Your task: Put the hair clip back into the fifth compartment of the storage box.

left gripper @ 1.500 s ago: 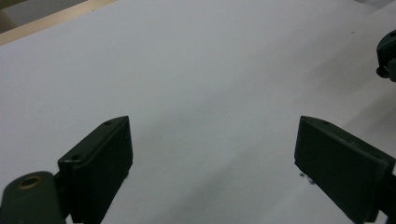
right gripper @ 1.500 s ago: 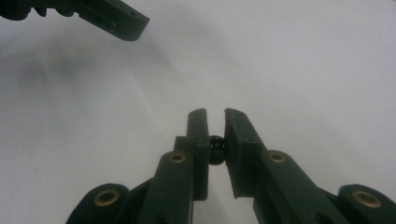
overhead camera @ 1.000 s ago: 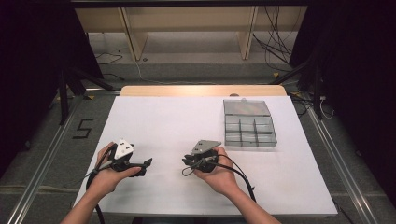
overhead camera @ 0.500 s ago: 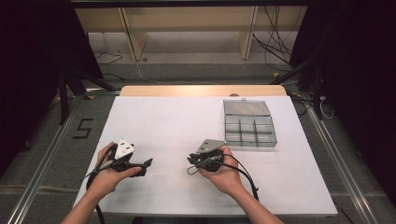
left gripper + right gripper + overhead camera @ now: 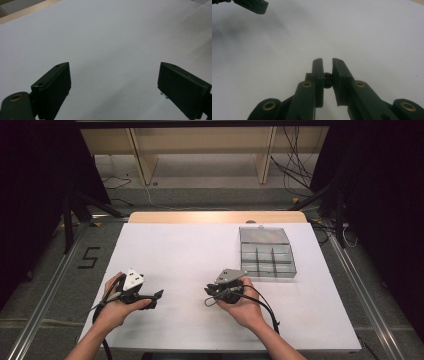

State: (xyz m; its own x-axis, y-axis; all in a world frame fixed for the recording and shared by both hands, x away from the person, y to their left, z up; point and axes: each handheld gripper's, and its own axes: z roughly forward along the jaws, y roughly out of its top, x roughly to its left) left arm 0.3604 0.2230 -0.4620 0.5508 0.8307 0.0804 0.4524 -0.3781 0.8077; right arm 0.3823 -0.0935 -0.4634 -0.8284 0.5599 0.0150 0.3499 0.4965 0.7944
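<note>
My right gripper [image 5: 327, 62] points left over the white table, its jaws nearly together and pinching a small black round part [image 5: 327, 79] deep between them. In the high view the right gripper [image 5: 209, 293] sits in a hand at the table's front centre. My left gripper [image 5: 113, 75] stands wide open over bare white tabletop, nothing between its jaws. The high view puts the left gripper [image 5: 156, 296] at the front left, pointing right toward the other one. One jaw of the left gripper [image 5: 252, 5] shows at the top left of the right gripper view.
A clear plastic compartment box [image 5: 266, 254] lies on the white table [image 5: 190, 245] at the right, just beyond the right hand. Its lid is folded back. A wooden strip [image 5: 215, 217] runs along the table's far edge. Cables trail from both grippers toward the front edge.
The right hand has drifted slightly to the right with its gripper. The left hand has stayed almost still.
</note>
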